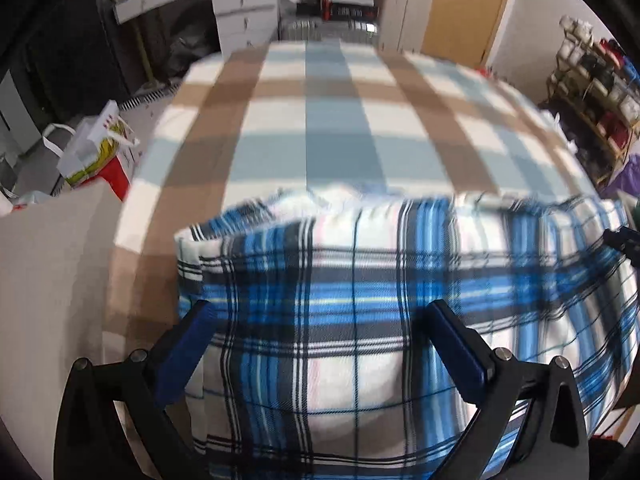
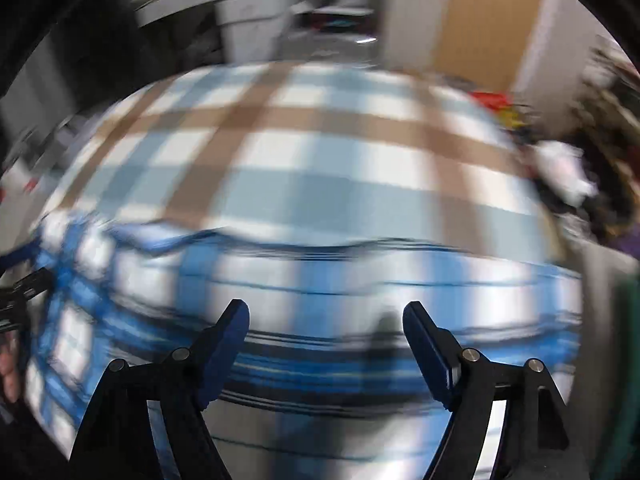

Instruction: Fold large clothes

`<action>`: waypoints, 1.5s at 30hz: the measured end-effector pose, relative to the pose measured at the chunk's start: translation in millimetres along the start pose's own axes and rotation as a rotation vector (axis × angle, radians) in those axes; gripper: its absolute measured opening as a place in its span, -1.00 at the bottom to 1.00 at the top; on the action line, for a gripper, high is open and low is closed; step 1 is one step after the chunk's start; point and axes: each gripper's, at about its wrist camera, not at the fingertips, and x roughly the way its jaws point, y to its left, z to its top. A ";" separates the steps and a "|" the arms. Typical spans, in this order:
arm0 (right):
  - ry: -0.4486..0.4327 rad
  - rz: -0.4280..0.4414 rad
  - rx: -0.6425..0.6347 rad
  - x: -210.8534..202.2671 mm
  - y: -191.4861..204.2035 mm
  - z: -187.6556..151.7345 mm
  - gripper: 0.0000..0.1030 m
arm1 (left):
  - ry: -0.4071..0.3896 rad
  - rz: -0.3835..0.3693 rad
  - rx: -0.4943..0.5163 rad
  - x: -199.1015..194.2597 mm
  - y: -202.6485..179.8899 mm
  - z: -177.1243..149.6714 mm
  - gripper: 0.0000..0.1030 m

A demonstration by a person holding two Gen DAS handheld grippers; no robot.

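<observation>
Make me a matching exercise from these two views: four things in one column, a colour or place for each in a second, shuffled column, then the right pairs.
Things:
1. shirt
2. blanket
3. shopping bag
4. left gripper

Colour or place:
A. beige, pale blue and white checks, spread under the garment
B. open, jaws wide over the plaid cloth
C. standing off the left edge of the bed
D. blue, black and white plaid, lying at the near edge

Pairs: 1-D, 2-A, 3-C, 4-B
</observation>
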 end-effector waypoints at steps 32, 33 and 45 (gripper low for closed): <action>0.017 0.129 0.087 -67.2 -38.8 -145.1 0.60 | 0.023 -0.037 0.439 -14.7 -188.6 -74.4 1.00; 0.040 0.106 0.078 -56.9 -36.2 -148.2 0.60 | 0.008 -0.061 0.417 -12.9 -186.5 -73.6 0.99; -0.034 0.419 0.488 -95.7 -103.2 -195.8 0.62 | -0.087 -0.256 0.304 -57.0 -191.6 -30.3 0.97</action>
